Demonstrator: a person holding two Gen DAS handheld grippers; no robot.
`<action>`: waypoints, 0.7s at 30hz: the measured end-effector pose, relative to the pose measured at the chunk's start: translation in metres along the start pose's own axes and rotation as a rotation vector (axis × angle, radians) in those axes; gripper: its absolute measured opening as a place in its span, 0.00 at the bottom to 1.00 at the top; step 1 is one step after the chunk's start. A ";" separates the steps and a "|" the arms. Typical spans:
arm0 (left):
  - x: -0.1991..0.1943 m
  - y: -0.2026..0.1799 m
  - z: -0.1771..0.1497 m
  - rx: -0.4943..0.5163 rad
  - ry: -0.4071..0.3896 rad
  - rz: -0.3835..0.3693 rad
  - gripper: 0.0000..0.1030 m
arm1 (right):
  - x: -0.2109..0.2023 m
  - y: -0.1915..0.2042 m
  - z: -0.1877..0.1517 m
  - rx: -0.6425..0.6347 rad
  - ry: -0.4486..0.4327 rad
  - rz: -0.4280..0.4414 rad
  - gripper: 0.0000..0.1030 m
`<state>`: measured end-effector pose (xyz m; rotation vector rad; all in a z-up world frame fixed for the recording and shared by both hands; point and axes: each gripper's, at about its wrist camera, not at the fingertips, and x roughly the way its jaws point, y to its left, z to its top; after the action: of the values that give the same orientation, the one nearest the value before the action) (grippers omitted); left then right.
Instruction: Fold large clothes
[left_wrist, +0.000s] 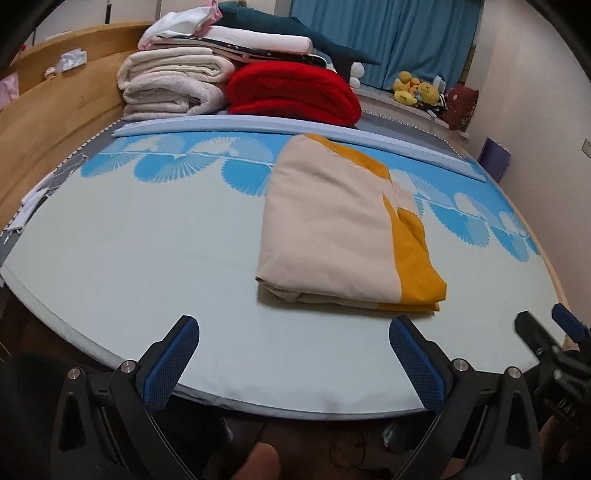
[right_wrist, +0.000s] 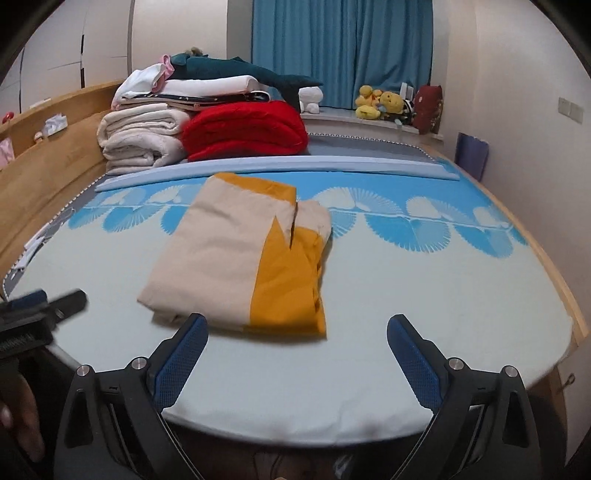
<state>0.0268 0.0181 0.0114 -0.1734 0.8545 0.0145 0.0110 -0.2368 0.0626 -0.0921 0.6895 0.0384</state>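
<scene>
A beige and mustard-yellow cloth (left_wrist: 340, 229) lies folded into a thick rectangle on the pale blue bed sheet (left_wrist: 147, 258). It also shows in the right wrist view (right_wrist: 236, 258). My left gripper (left_wrist: 295, 332) is open and empty, held just short of the cloth's near edge over the front of the bed. My right gripper (right_wrist: 295, 332) is open and empty, also just short of the cloth's near edge. The right gripper shows at the right edge of the left wrist view (left_wrist: 554, 332), and the left gripper at the left edge of the right wrist view (right_wrist: 44, 302).
A stack of folded white blankets (left_wrist: 173, 85) and a red blanket (left_wrist: 295, 92) sits at the far side of the bed. A wooden headboard (left_wrist: 55, 110) runs along the left. Blue curtains (right_wrist: 340, 51) and plush toys (right_wrist: 380, 101) are at the back.
</scene>
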 end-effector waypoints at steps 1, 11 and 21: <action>0.000 -0.003 0.000 0.025 -0.010 0.012 0.99 | -0.001 0.004 -0.002 -0.011 0.002 0.001 0.94; 0.012 -0.011 -0.006 0.080 0.006 0.030 0.99 | 0.016 0.010 -0.007 0.004 0.025 0.037 0.99; 0.017 -0.019 -0.008 0.111 -0.001 0.011 0.99 | 0.034 0.013 -0.005 0.026 0.062 0.044 1.00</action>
<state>0.0338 -0.0032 -0.0039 -0.0650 0.8534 -0.0224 0.0331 -0.2243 0.0362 -0.0531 0.7537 0.0688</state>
